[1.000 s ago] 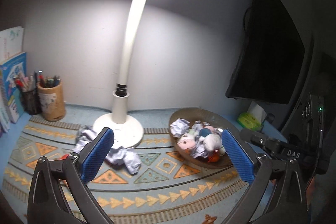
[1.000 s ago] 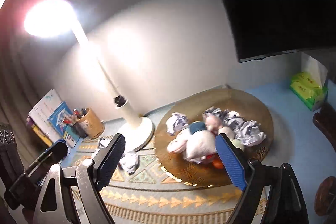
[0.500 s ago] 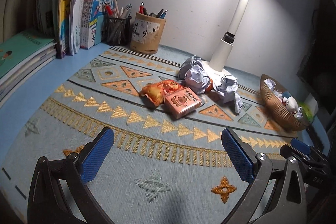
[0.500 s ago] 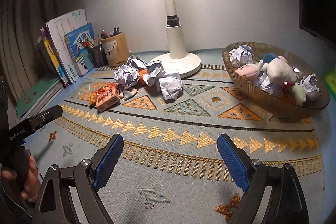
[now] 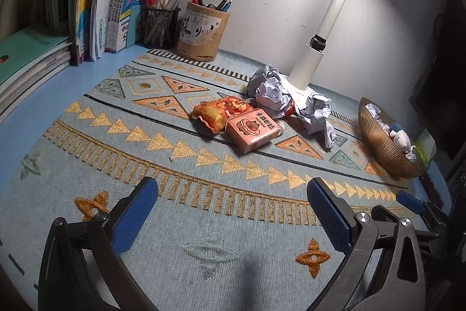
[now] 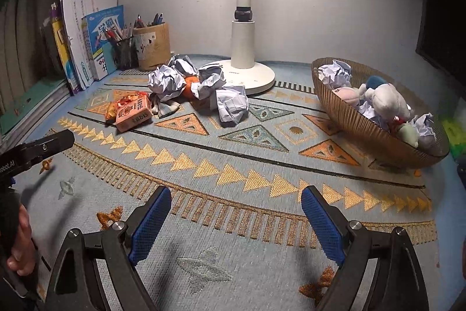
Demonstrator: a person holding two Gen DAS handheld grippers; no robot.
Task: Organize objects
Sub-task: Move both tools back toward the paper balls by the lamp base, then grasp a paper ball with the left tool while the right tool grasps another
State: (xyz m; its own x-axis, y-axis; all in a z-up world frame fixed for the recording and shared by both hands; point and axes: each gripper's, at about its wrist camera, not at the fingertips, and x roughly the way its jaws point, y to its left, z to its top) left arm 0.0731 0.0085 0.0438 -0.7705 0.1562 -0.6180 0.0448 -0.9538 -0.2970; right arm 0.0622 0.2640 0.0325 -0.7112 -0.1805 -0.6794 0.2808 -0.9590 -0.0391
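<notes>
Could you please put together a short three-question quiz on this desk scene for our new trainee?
1. True or false: the left gripper is shut on a crumpled paper ball.
2. Which lies closest to the pink box? A) brown bowl B) orange snack packet C) mesh pen cup
3. Fill in: the crumpled paper balls on the mat lie beside the base of the ____.

Key: 1 false, both grippers stand open and empty, the right gripper too. 2 B. 3 lamp.

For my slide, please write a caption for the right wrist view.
Open right claw above patterned mat; crumpled paper near lamp base, bowl to the right.
</notes>
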